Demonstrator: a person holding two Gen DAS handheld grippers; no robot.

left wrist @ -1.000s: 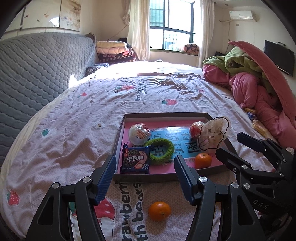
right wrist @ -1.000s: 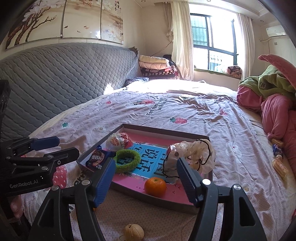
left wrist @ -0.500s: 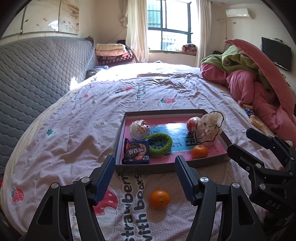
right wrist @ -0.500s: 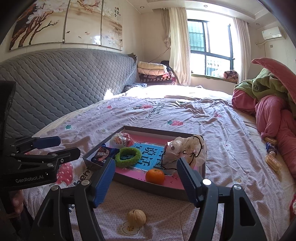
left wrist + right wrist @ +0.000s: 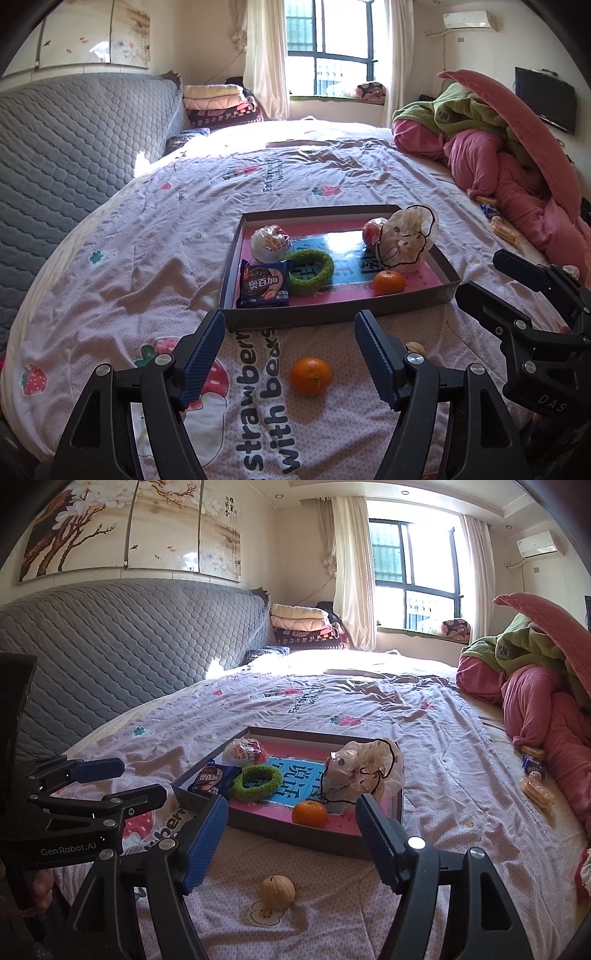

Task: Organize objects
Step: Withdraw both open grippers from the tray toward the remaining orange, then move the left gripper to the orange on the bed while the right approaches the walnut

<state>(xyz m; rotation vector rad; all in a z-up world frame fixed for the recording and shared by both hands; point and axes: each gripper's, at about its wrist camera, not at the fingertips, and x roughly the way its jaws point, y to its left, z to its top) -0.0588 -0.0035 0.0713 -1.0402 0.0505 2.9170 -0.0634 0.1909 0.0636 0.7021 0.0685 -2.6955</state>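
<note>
I had backed both grippers off the shallow cardboard tray point(image 5: 332, 317); left gripper point(image 5: 290, 349) jaws, just widened, stood spread and empty over the loose orange tangerine point(image 5: 310, 376) at 6 o'clock of it, right gripper point(image 5: 291, 840) likewise over the pale walnut point(image 5: 277, 891), both probably next.

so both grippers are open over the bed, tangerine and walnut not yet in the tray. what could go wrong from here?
1. The loose tangerine and walnut are round and lie on soft bedding; a pad nudge may roll them away.
2. The tray has a raised near wall; a low carry could clip it.
3. The right gripper hangs close beside the left gripper; they might collide.
</note>
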